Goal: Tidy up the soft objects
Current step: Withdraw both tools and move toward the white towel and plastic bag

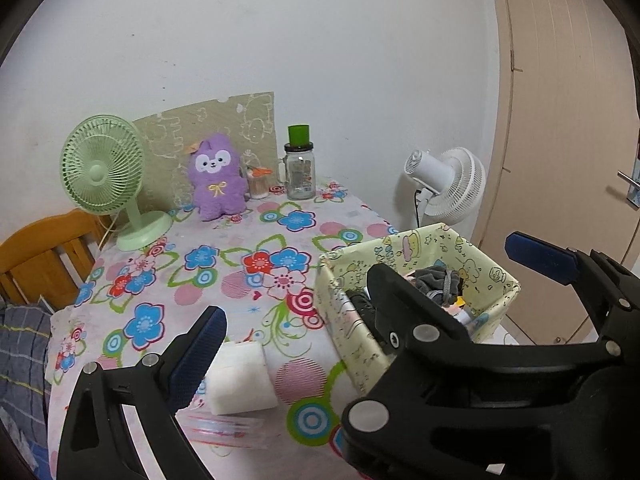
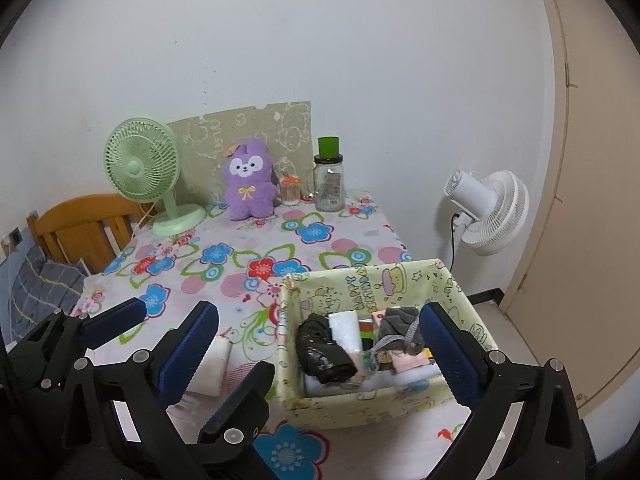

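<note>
right hand-held gripper (image 2: 324, 344) – agape | box (image 2: 360, 408) – between fingers, untouched

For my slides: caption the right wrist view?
Open right gripper above the yellow box of soft items on a floral table.

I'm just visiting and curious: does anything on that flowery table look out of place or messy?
Mostly tidy. One white soft pad lies loose on the tablecloth, outside the yellow box that holds the other soft things. The plush sits upright.
</note>
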The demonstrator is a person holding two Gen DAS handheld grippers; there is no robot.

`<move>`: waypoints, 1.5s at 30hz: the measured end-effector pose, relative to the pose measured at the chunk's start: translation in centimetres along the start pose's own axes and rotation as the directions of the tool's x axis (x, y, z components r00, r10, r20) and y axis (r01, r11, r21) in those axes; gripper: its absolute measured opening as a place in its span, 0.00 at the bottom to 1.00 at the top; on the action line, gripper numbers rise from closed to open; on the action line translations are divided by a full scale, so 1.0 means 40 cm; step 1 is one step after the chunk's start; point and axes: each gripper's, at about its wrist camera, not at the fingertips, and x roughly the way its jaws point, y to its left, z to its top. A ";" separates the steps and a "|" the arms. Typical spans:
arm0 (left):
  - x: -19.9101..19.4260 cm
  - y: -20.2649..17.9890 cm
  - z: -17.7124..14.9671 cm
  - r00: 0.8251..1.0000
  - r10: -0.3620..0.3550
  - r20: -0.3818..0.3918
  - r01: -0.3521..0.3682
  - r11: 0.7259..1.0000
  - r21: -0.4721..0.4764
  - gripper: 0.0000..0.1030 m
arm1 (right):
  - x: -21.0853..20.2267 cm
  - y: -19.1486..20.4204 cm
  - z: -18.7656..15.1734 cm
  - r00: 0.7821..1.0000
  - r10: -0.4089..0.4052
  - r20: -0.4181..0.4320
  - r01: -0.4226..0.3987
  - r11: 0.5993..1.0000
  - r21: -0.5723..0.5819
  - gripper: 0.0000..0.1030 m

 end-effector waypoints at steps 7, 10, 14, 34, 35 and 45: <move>-0.011 0.051 -0.029 1.000 0.022 -0.006 -0.022 1.000 -0.018 0.97 | 0.007 0.053 -0.021 1.000 0.020 -0.008 -0.020 1.000 -0.001 1.00; -0.010 0.075 -0.046 0.999 0.038 -0.012 -0.038 0.999 -0.027 0.98 | 0.016 0.077 -0.033 0.999 0.033 -0.010 -0.033 0.999 -0.002 1.00; -0.010 0.105 -0.067 0.998 0.061 -0.014 -0.062 0.997 -0.036 0.99 | 0.028 0.112 -0.049 0.998 0.053 -0.017 -0.054 0.998 -0.013 1.00; 0.035 0.251 -0.178 0.987 0.112 -0.118 -0.126 0.985 -0.118 1.00 | 0.121 0.267 -0.121 0.989 0.126 -0.076 -0.135 0.984 -0.120 0.96; 0.039 0.256 -0.186 0.986 0.114 -0.126 -0.129 0.984 -0.122 1.00 | 0.125 0.271 -0.124 0.988 0.128 -0.081 -0.138 0.983 -0.123 0.94; 0.083 0.264 -0.250 0.978 0.095 -0.185 -0.117 0.987 -0.107 1.00 | 0.175 0.286 -0.187 0.981 0.128 -0.145 -0.151 0.976 -0.158 0.92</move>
